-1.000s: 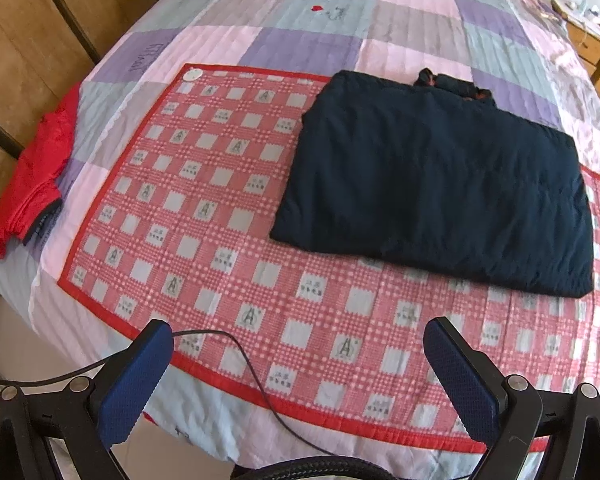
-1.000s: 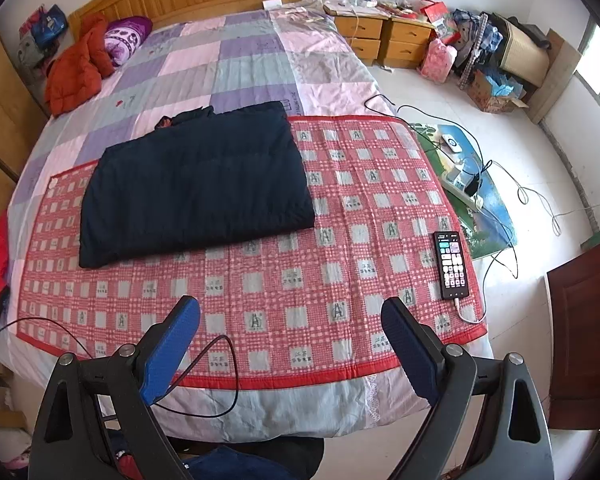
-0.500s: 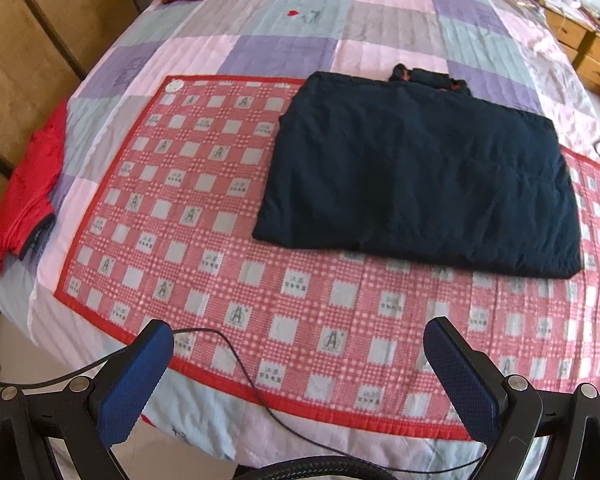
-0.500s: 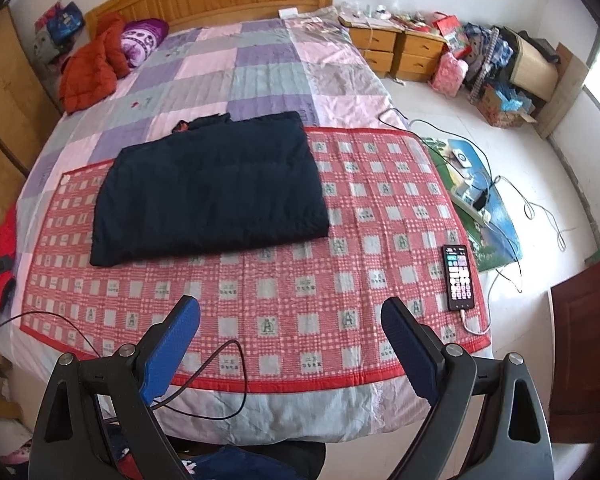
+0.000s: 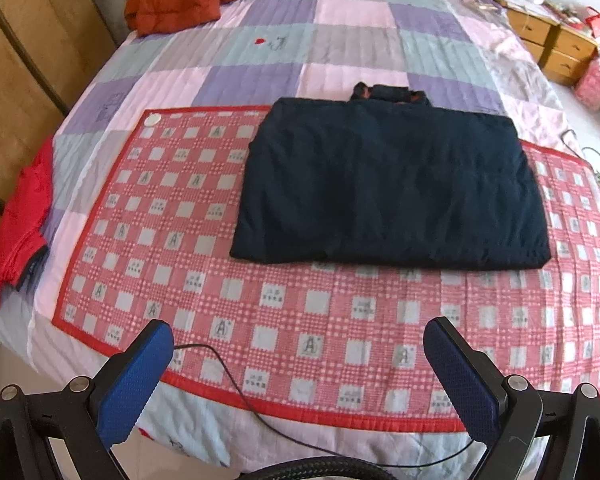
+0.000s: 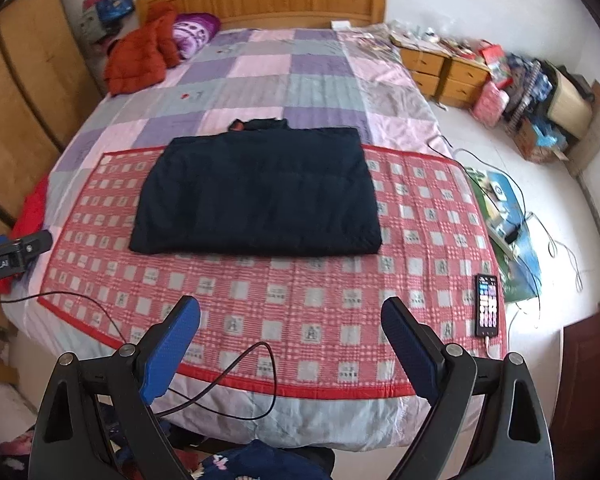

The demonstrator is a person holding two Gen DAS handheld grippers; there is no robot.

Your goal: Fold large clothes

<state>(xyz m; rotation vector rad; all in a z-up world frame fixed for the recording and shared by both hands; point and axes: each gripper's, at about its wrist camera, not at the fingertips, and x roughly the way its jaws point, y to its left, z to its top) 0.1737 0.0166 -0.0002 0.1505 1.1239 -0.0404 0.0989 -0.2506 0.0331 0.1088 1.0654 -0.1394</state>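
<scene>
A dark navy jacket (image 5: 388, 188) lies folded into a flat rectangle on a red checked mat (image 5: 284, 328) on the bed; its collar sticks out at the far edge. It also shows in the right wrist view (image 6: 256, 200). My left gripper (image 5: 298, 332) is open and empty, held above the bed's near edge, well short of the jacket. My right gripper (image 6: 290, 312) is open and empty, also back over the near edge. Part of the left gripper (image 6: 16, 250) shows at the left of the right wrist view.
A phone (image 6: 487, 306) on a cable lies on the mat's right end. A black cable (image 5: 236, 392) crosses the near edge. A red garment (image 5: 16, 232) hangs off the bed's left side. An orange jacket (image 6: 140, 56) lies near the headboard. Nightstands (image 6: 448, 72) and floor clutter stand right.
Both grippers have pulled back and risen from the bed, so the jacket looks smaller and more centred. The left view has swung to the right. The jacket has not moved.
</scene>
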